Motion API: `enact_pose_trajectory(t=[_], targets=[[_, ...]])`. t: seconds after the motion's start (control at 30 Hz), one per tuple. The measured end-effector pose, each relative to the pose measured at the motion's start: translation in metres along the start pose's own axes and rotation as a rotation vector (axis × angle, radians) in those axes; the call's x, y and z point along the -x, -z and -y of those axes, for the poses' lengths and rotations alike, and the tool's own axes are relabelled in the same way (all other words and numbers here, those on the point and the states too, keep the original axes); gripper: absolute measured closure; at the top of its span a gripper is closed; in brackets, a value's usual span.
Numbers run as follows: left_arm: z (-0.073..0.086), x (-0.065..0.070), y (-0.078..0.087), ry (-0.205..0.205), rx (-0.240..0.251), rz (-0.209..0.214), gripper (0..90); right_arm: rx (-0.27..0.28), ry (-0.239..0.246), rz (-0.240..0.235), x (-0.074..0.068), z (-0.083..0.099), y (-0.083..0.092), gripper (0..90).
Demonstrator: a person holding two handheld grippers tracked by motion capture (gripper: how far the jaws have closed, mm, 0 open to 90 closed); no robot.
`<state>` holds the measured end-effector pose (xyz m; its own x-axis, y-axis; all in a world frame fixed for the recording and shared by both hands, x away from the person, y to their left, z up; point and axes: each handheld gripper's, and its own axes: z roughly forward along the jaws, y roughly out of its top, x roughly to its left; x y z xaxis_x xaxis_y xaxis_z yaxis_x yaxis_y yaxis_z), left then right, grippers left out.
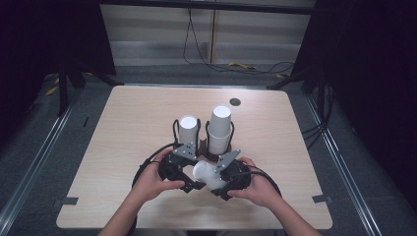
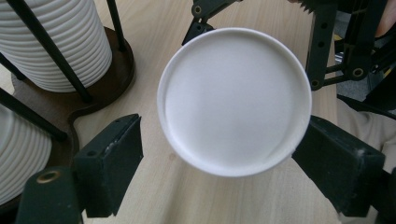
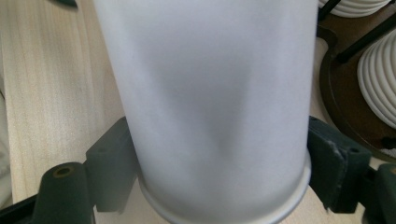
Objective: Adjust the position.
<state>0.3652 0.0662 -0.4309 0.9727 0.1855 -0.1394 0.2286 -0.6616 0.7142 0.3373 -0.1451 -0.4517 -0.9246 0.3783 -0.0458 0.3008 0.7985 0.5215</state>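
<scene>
Bench (image 1: 123, 147): cup rack (image 1: 209, 150) holds two stacks. 
Right gripper (image 1: 216, 173): jaws clamped on white paper cup (image 1: 204, 173), held sideways above bench, base toward left gripper (image 1: 189, 167). 
Left jaws spread, flanking cup base (image 2: 233, 100); right pad at rim, contact unclear. 
Step judged: handover. 
Next: left jaws must close before right releases.

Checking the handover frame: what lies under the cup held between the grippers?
Bare wooden table lies beneath the white cup; the spot directly under it is covered.
</scene>
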Motion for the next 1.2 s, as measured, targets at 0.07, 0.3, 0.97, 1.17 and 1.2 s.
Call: enact_pose_trajectory(t=[0.07, 0.3, 0.97, 1.17, 1.2], targets=[[-0.0005, 0.0007, -0.0017, -0.002, 0.001, 0.005, 16.2, 0.007, 0.009, -0.003, -0.0001, -0.0013, -0.0007, 20.6], [-0.0037, 0.0027, -0.0039, -0.008, 0.003, 0.009, 16.2, -0.009, 0.023, -0.011, -0.0017, -0.0058, -0.002, 20.7], [-0.0017, 0.001, -0.0031, -0.025, 0.004, 0.04, 17.8, -0.025, 0.042, -0.013, -0.0011, -0.0056, -0.0021, 20.5], [-0.0032, 0.0009, 0.0001, -0.011, 0.026, 0.046, 16.0, -0.029, 0.038, -0.015, -0.0012, -0.0059, -0.0029, 20.4], [-0.0032, 0.0009, 0.0001, -0.011, 0.026, 0.046, 15.9, -0.029, 0.038, -0.015, -0.0012, -0.0059, -0.0029, 20.4]])
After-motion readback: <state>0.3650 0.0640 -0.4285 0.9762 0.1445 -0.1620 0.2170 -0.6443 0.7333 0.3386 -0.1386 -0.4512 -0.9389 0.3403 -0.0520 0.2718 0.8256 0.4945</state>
